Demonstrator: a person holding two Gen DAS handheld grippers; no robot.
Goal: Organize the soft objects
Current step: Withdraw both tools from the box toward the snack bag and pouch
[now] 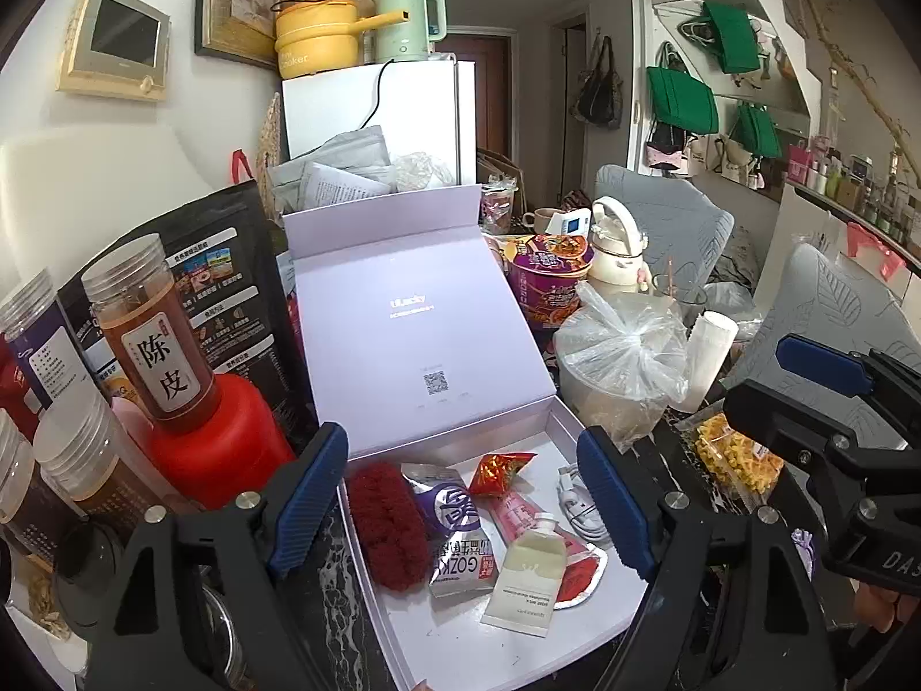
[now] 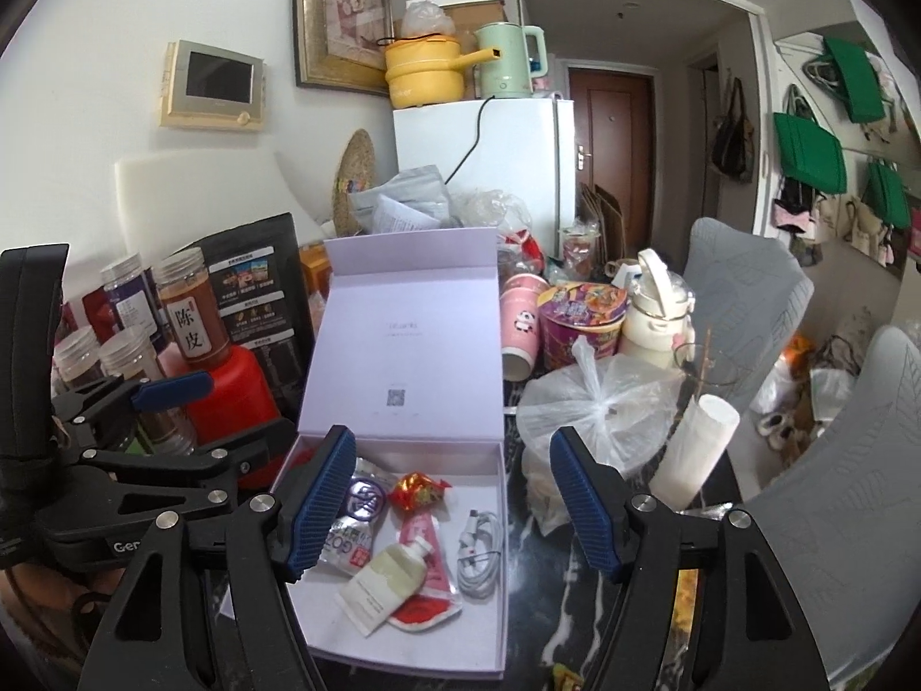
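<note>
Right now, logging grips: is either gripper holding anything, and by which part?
Nothing is held: left gripper and right gripper are both open and empty above the box.

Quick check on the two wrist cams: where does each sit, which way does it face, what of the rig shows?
Left wrist: on the left gripper, angled down at the open lilac cardboard box; own blue-padded fingers open, right gripper at right edge.
Right wrist: on the right gripper, same downward angle, from further right; left gripper at left edge.
Shared: box, cream tube, white cable.
</note>
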